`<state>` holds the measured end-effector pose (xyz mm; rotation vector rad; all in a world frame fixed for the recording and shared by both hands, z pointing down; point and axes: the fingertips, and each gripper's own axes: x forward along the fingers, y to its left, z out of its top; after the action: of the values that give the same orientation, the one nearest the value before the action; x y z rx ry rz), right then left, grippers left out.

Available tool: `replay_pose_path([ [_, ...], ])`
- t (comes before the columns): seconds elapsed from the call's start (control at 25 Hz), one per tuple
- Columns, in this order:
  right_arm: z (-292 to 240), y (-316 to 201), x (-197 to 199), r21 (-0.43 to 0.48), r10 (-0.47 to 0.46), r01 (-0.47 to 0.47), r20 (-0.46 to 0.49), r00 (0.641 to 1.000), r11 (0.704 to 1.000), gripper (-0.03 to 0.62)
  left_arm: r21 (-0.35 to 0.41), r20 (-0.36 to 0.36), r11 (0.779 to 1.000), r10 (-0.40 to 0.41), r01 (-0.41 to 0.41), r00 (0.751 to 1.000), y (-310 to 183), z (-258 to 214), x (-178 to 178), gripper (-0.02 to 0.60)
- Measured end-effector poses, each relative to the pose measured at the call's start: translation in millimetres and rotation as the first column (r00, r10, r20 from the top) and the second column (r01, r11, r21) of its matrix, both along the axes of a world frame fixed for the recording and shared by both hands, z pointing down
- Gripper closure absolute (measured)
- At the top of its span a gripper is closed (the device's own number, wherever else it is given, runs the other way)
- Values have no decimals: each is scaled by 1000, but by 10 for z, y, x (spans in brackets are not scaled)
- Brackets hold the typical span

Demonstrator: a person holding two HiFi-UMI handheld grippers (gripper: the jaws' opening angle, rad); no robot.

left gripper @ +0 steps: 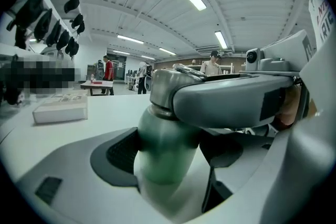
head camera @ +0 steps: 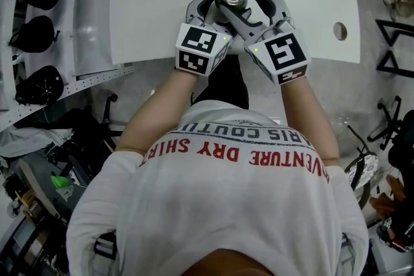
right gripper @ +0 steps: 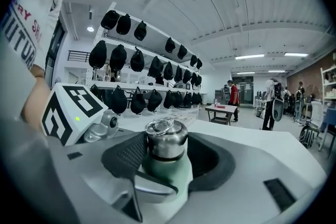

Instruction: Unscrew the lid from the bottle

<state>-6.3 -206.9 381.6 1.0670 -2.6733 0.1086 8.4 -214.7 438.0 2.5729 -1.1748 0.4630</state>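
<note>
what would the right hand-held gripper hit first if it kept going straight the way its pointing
The lid: it sits between the right hand-held gripper's jaws, dead ahead, on the bottle. Past it only the table shows, though depth there is unclear.

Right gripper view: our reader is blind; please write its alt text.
The right gripper's dark-padded jaws hug the steel lid of a green bottle on a white table. The left gripper's marker cube sits at left; dark shapes hang on shelves.

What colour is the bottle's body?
Green bottle, silver lid; best in the right gripper view.
</note>
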Motion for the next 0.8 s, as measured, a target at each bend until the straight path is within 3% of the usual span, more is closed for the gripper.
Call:
replay_pose_path([
  [0.24, 15, -4, -42, -3, -29, 29, 2, 1000, 1000, 356, 3, 0, 1000, 16, -16, 1000, 17, 25, -32, 215],
  [0.52, 27, -1, -48, -15, -115, 115, -20, 993, 993, 358, 6, 1, 990, 141, -141, 990, 28, 23, -22, 215],
  [0.64, 23, -5, -49, -20, -166, 165, -26, 986, 986, 358, 4, 3, 974, 228, -228, 974, 33, 24, -17, 215],
  [0.8, 32, -14, -66, -22, -248, 247, -41, 968, 969, 358, -1, 7, 935, 354, -354, 935, 35, 37, -25, 215],
])
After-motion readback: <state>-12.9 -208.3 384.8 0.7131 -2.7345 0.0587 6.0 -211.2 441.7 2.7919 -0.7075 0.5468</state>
